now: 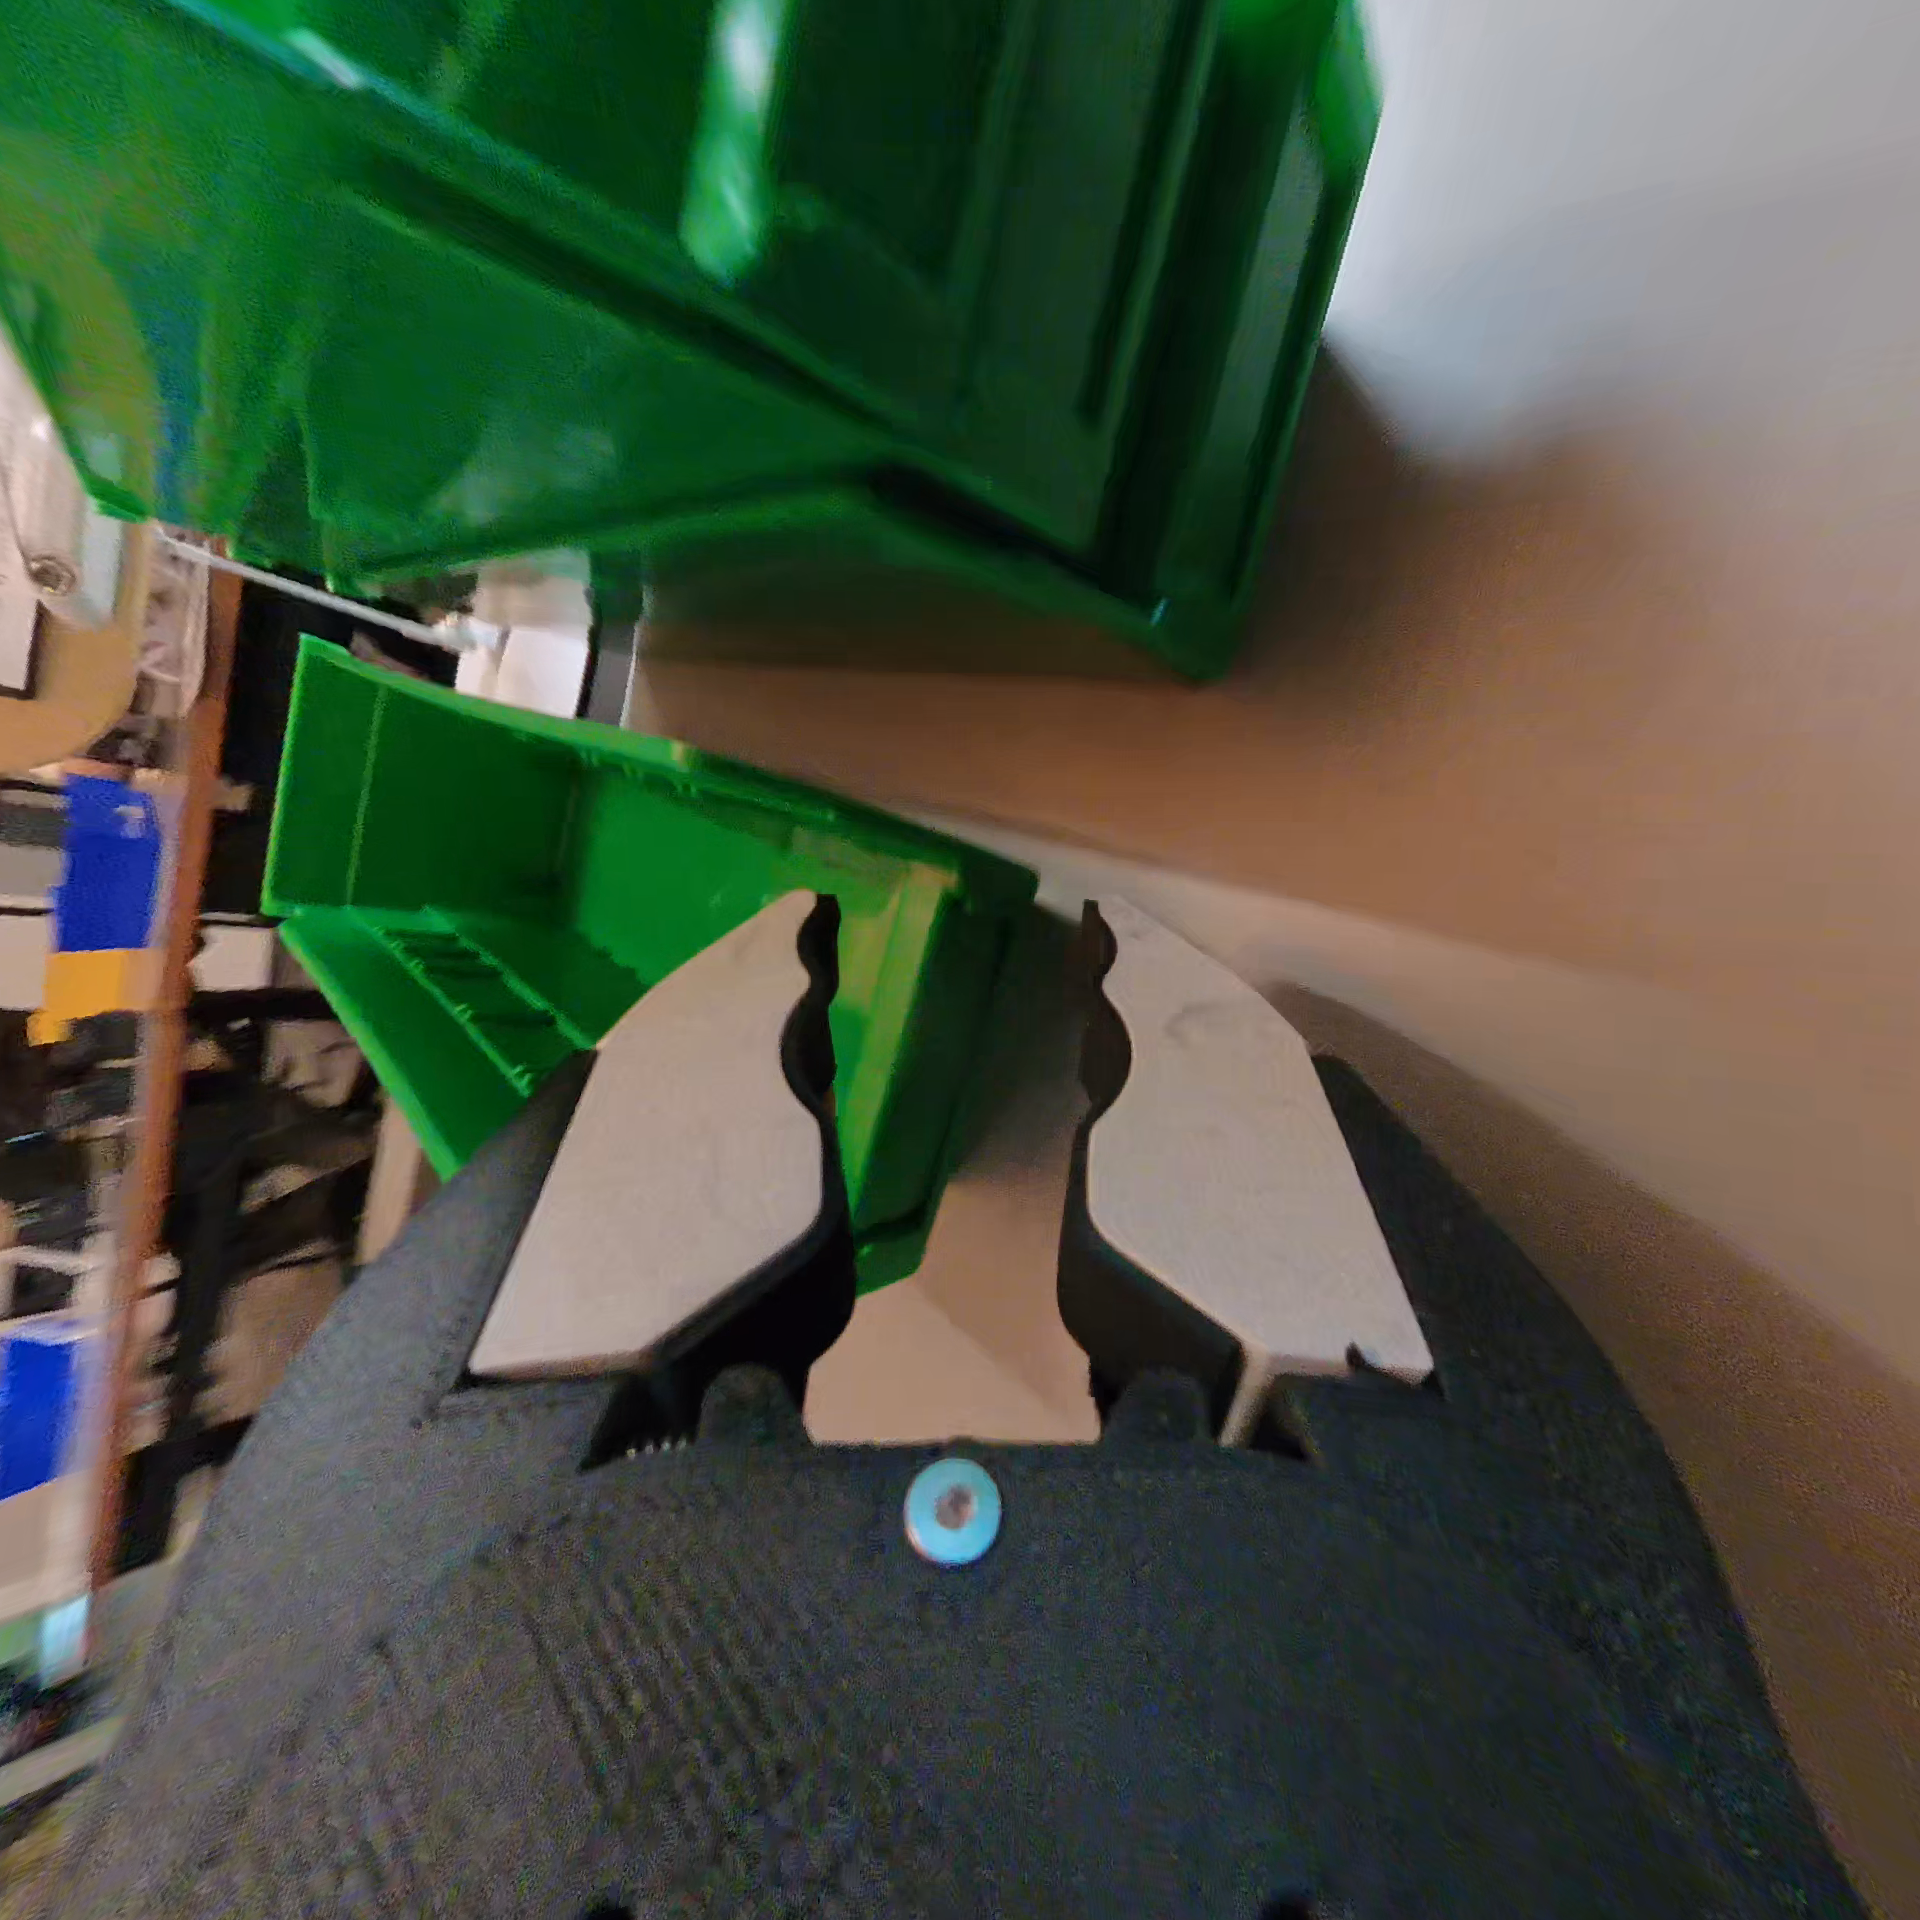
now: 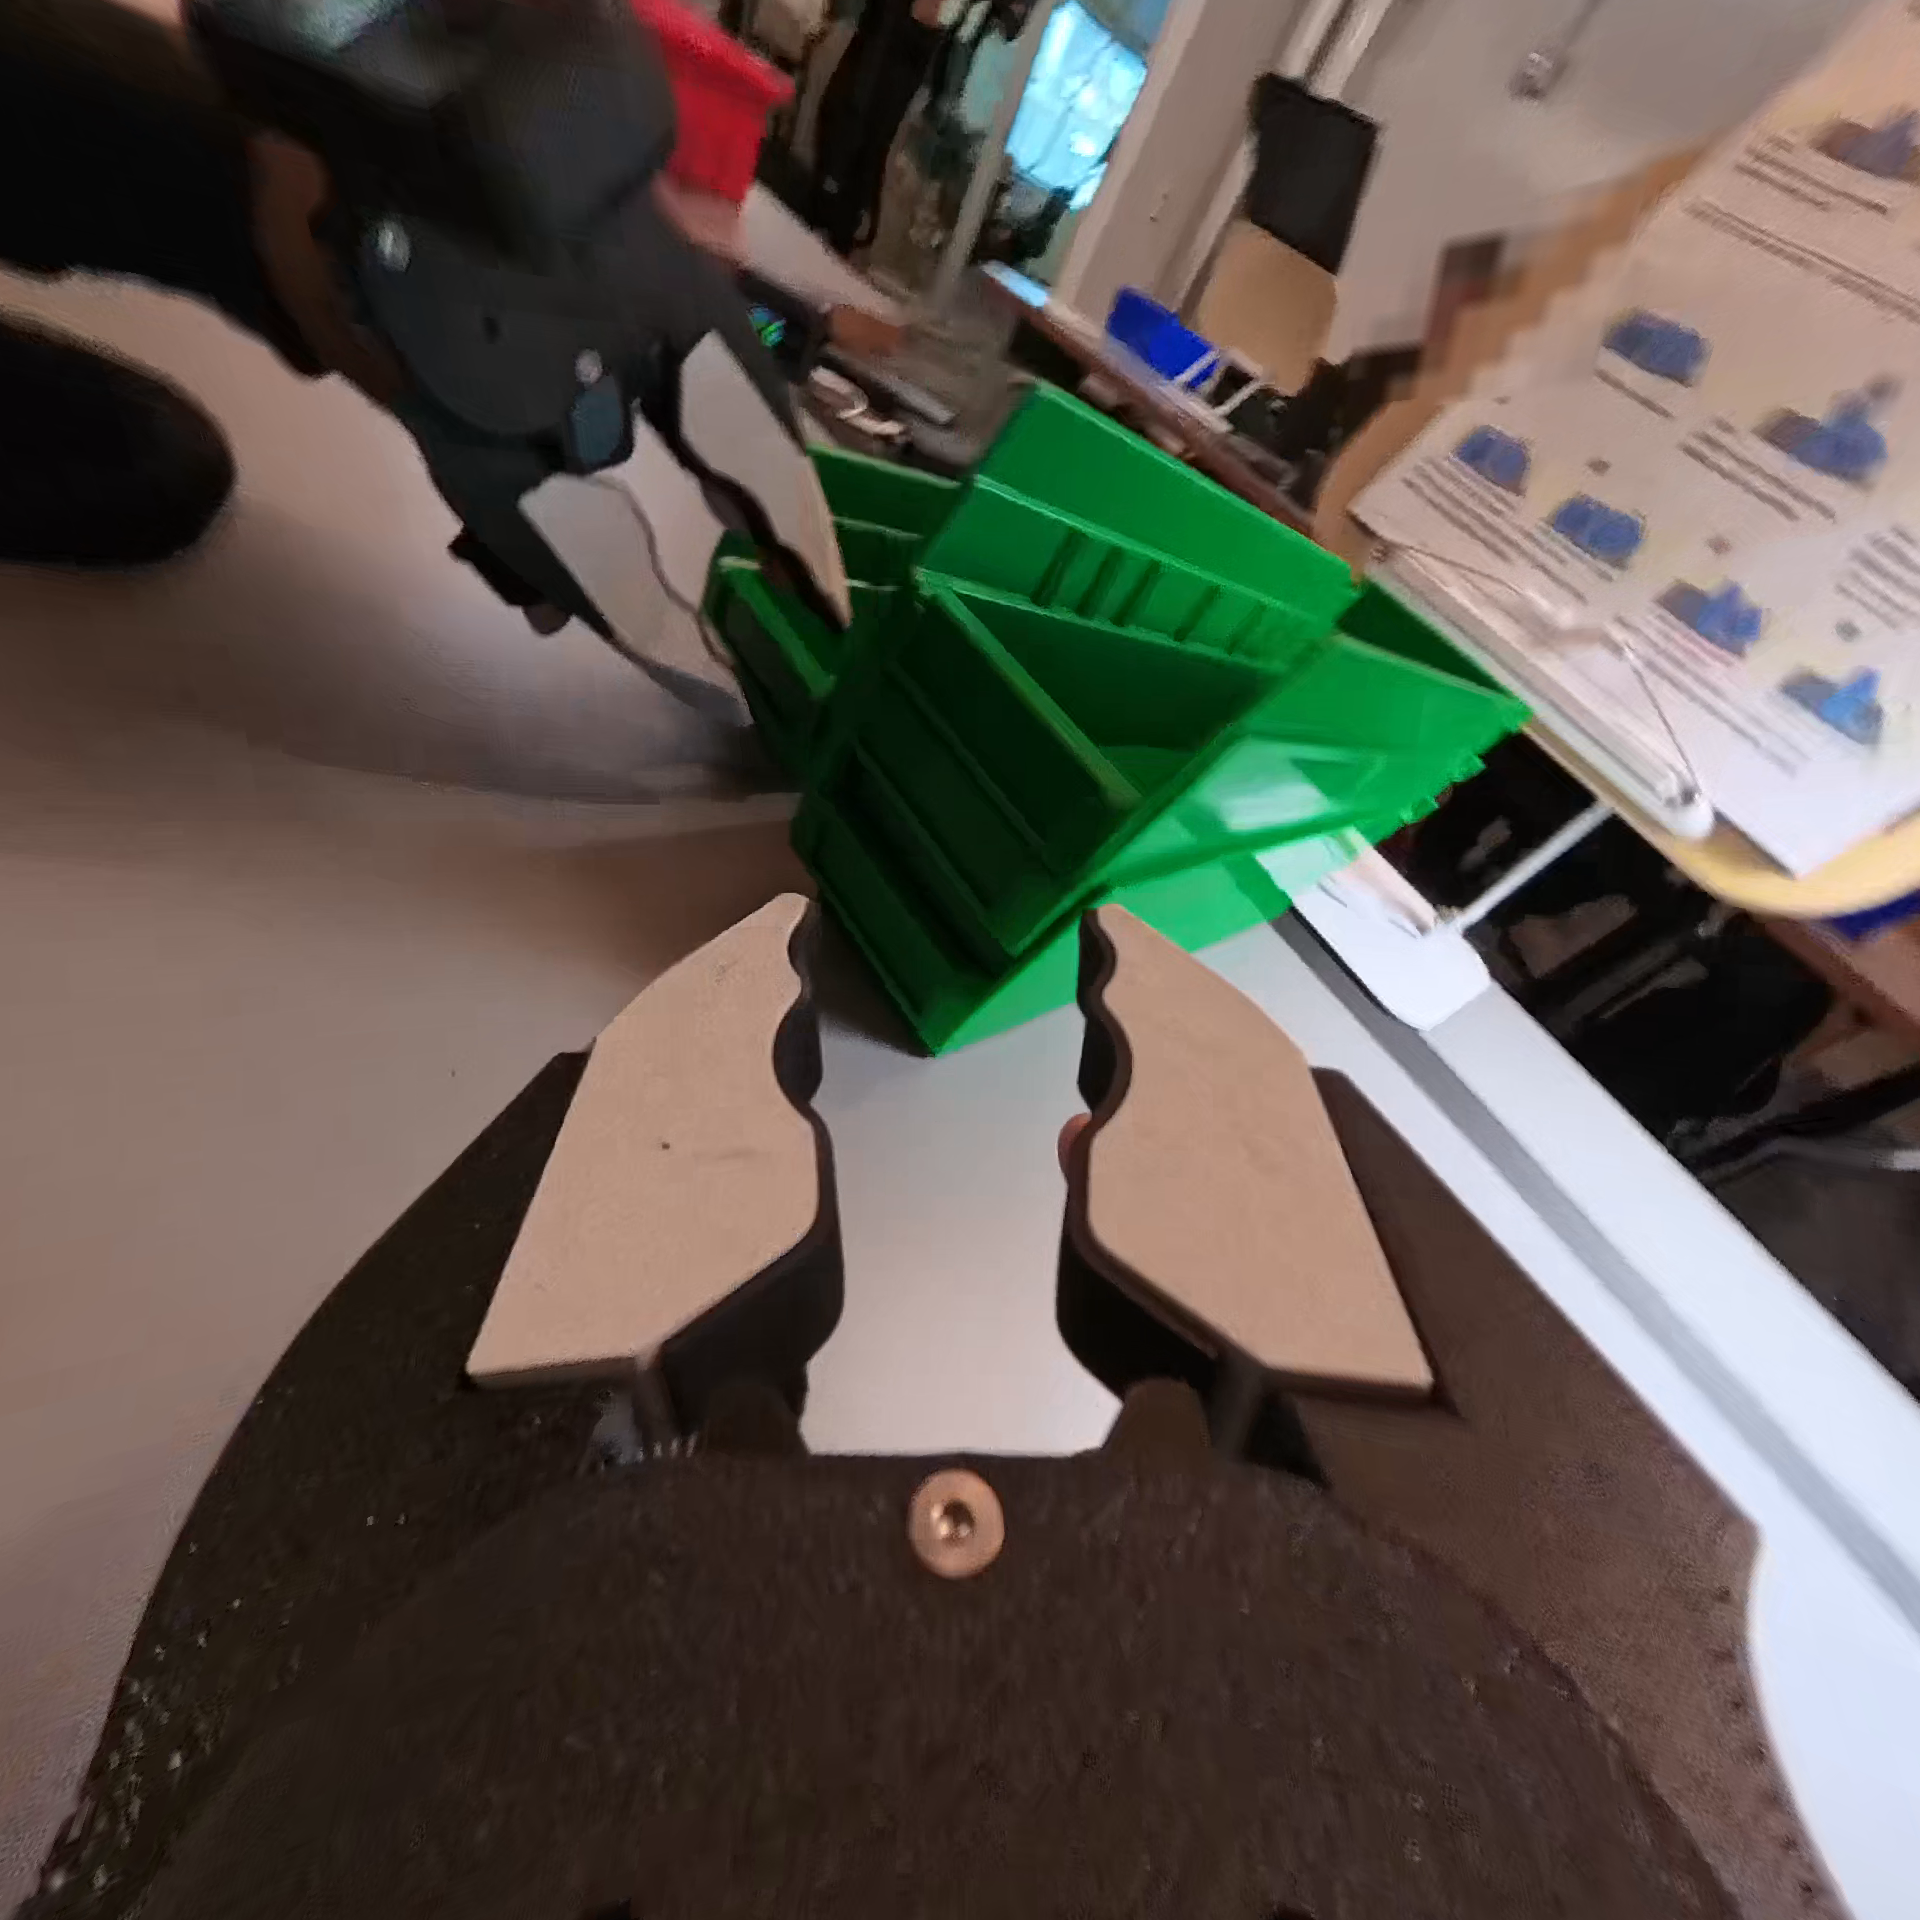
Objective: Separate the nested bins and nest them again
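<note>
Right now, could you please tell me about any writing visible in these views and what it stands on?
Printed sheets on a clipboard, upper right in the right wrist view: text with blue pictures, too blurred to read.
Green bins: no writing visible.
Nothing else bears legible text.

Pale grey tabletop (image 2: 312, 883) with a lighter edge strip (image 2: 1558, 1174), bright window (image 2: 1081, 114) at the rear, blue crates (image 1: 104, 873) on brown shelving (image 1: 171, 935), printed sheets on a board (image 2: 1714, 520), cluttered desks behind.

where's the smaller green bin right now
In the left wrist view the smaller green bin sits on the table just ahead of the left tool, whose left finger overlaps its wall, with the larger green bin beyond it.
</note>
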### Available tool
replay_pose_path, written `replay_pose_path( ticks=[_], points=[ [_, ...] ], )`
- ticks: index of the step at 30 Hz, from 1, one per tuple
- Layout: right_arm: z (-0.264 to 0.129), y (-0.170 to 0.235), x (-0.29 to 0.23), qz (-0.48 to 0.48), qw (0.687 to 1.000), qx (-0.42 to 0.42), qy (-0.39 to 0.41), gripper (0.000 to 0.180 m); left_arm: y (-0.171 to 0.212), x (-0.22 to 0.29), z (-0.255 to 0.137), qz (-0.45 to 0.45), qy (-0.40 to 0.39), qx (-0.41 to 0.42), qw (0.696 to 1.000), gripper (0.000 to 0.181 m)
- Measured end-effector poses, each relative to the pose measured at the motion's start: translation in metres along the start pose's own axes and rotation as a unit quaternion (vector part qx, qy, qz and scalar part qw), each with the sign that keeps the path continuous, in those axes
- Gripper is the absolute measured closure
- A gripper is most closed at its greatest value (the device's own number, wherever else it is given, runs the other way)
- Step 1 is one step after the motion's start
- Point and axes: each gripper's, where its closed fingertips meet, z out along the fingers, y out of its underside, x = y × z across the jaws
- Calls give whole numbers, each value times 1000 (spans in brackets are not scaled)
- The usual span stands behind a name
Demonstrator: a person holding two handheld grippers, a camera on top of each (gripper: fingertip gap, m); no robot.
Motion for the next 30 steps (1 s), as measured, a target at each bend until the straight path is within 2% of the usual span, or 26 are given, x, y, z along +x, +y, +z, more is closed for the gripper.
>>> replay_pose_path(
  ticks=[3,7,11,14,17,21,25,30],
  points=[
    [18,-17,-6,-84,994,-54,-43,135,-29,5,-21,-98,20,95,991,135],
    [53,-26,-3,-188,966,-160,-79,134,-51,3,-35,-219,34,190,957,135],
    [85,-16,7,-264,923,-265,-91,134,-47,1,-29,-270,22,223,936,138],
    [95,-3,14,-303,887,-335,-100,137,-43,12,-26,-277,45,221,934,138],
    [98,4,9,-298,869,-370,-139,144,-48,16,-27,-268,50,228,935,138],
    [97,3,7,-268,863,-387,-185,152,-63,7,-28,-268,32,241,932,145],
    [94,-9,7,-244,857,-391,-230,153,-70,0,-16,-288,21,224,931,153],
    [89,-18,16,-233,850,-399,-254,153,-74,-1,-17,-304,22,241,922,160]
  ],
)
